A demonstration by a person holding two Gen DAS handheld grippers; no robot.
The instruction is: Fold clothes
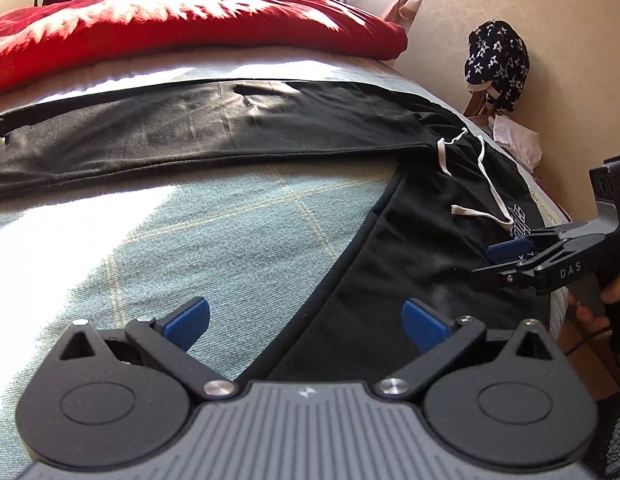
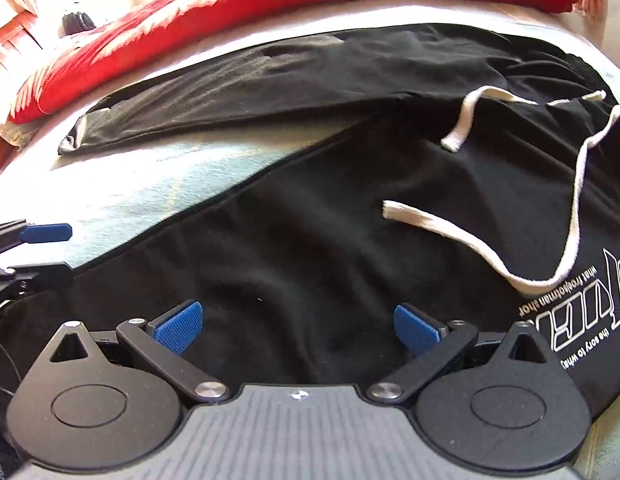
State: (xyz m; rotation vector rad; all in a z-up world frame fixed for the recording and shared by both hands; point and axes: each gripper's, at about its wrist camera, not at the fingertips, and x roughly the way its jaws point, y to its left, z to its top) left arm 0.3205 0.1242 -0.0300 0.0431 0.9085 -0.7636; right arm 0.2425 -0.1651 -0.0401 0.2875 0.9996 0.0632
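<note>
My left gripper [image 1: 305, 322] hangs low over the bed, its blue pads [image 1: 189, 320] spread wide apart with nothing between them. Below it the hem of the black pants [image 1: 390, 280] runs diagonally: one pad sits over the bare sheet [image 1: 189, 240], the other over black cloth. My right gripper [image 2: 297, 326] is likewise spread wide, empty, and hovers over the middle of the pants, nearer their waist end. In the left view it shows at the far edge of the pants, with my hand [image 1: 602, 300] on its handle.

The pants lie flat on the pale green checked sheet, legs splayed in a V. One leg comes toward me under the grippers; the other leg [image 2: 249, 88] stretches across the bed beyond, its cuff lying on the sheet. A wedge of bare sheet shows between the legs. The white drawstring [image 2: 470, 236] trails loose over the pants near the waist, one end lying flat, the other looped back. White lettering [image 2: 590, 300] is printed beside it on the pants.

Beyond the pants a red blanket [image 1: 189, 24] is heaped along the far side of the bed. Past the waist end of the pants, off the bed, a star-print cloth [image 1: 496, 64] hangs by the wall.
</note>
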